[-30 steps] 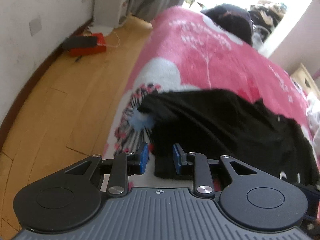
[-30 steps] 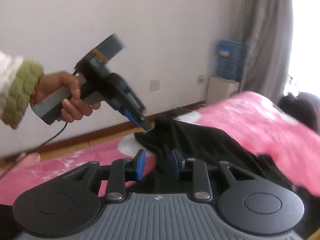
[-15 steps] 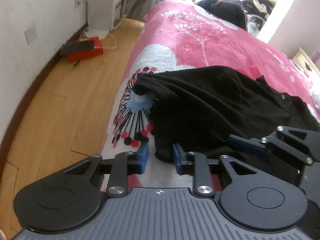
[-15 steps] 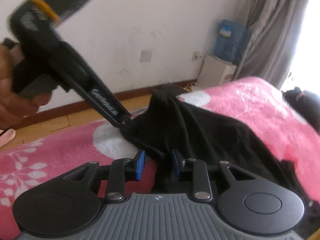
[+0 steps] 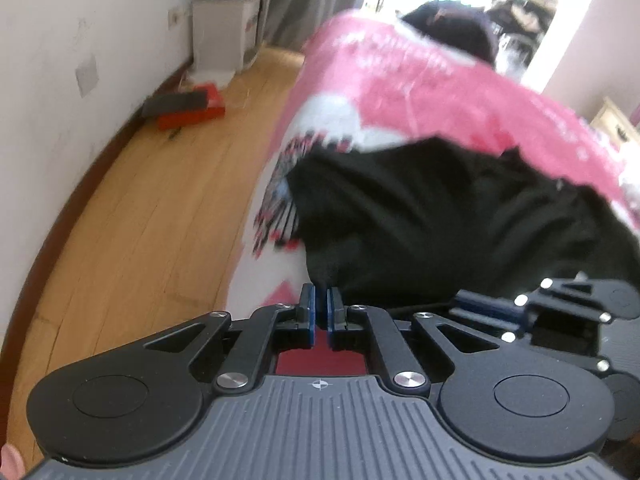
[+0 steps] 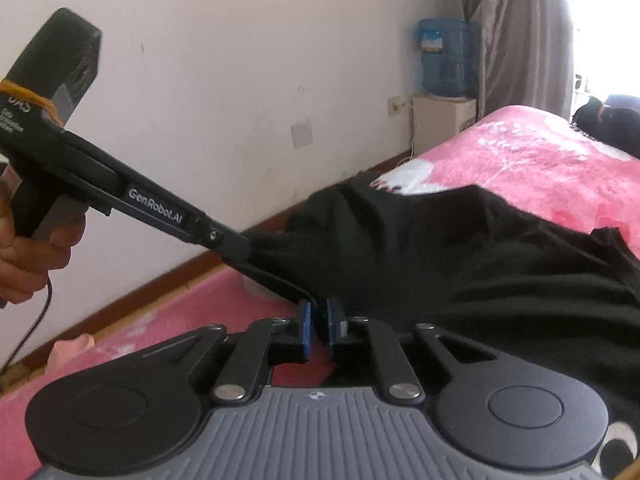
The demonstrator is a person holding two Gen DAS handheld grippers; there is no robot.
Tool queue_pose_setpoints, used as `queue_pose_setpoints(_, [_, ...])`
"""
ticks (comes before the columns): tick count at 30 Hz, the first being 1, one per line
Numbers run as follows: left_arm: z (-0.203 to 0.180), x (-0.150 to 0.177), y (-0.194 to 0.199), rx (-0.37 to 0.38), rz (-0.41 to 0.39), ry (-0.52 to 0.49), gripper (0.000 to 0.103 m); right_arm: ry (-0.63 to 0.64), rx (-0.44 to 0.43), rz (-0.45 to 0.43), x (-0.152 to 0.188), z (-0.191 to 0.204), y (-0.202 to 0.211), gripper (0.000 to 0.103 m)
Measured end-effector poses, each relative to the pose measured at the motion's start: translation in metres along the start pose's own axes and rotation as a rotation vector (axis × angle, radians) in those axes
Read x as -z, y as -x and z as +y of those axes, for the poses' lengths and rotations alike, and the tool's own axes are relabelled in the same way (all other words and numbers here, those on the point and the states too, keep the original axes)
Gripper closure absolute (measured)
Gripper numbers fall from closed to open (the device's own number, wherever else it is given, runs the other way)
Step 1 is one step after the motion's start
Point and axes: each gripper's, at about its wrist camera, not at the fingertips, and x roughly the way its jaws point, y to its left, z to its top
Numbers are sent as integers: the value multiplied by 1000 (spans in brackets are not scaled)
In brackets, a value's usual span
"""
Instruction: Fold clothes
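Both grippers sit at the near edge of a black garment (image 5: 440, 232) that lies spread on a pink bedcover (image 5: 420, 92) with white and dark flower prints. Seen from its own camera, the left gripper (image 5: 320, 304) has its blue pads drawn almost together on the garment's near hem, and the right wrist view shows its long black fingers pinching a bunched corner of the cloth. The right gripper (image 6: 319, 320) is closing, with its pads narrow and a fold of the black cloth between them; whether they already press on it is hard to tell, since the dark fabric hides the tips. Beyond the bed, a wooden floor (image 5: 152, 208) runs along a white wall (image 6: 260, 60) with a brown skirting. A grey curtain (image 6: 520, 28) hangs by a bright, washed-out window. Against the wall stands a white cabinet (image 6: 444, 120) carrying a blue water bottle (image 6: 444, 60), and a red box (image 5: 192, 112) with a dark lid lies on the floor. At the far end of the bed a dark heap of clothing (image 5: 452, 28) is blurred. A hand (image 6: 28, 256) gripping the left gripper's handle is cut off at the picture's edge. A small pink thing (image 6: 72, 346) at the bed's edge cannot be made out.
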Motion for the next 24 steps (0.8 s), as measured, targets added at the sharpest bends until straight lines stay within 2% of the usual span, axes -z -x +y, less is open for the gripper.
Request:
queue_pose_setpoints(3, [-3,7,-3,-17,26,-41,97,-6,-13,12,2,2,4,88])
queue_pose_setpoints(5, [-3,11,-3,-19,38,-69,93,-30,-28,20,3,0,6,84])
queue_pose_setpoints(6, [-2,12,-1,-21,37,-75,91,-49,-41,24,4,-2,7,79])
queue_pose_setpoints(8, [2,13,2,-29,28,-75,78,-91,-73,34,4,-7,7,73])
queue_pose_setpoints(12, [24,6,11,-81,-41,37,72,-177,-122,46,4,-14,8,70])
queue_pose_setpoints(16, [41,-23,-5,-77,-69,153,71,-223,-131,49,7,-17,12,70])
queue_pose_setpoints(20, [45,-60,-39,-42,-58,244,64,-249,-122,51,11,-18,17,70])
queue_pose_setpoints(23, [45,-73,-64,-26,-14,293,64,-268,-120,54,12,-21,17,71])
queue_pose_setpoints(24, [43,-74,-70,-33,-7,280,64,-271,-120,57,13,-21,16,71])
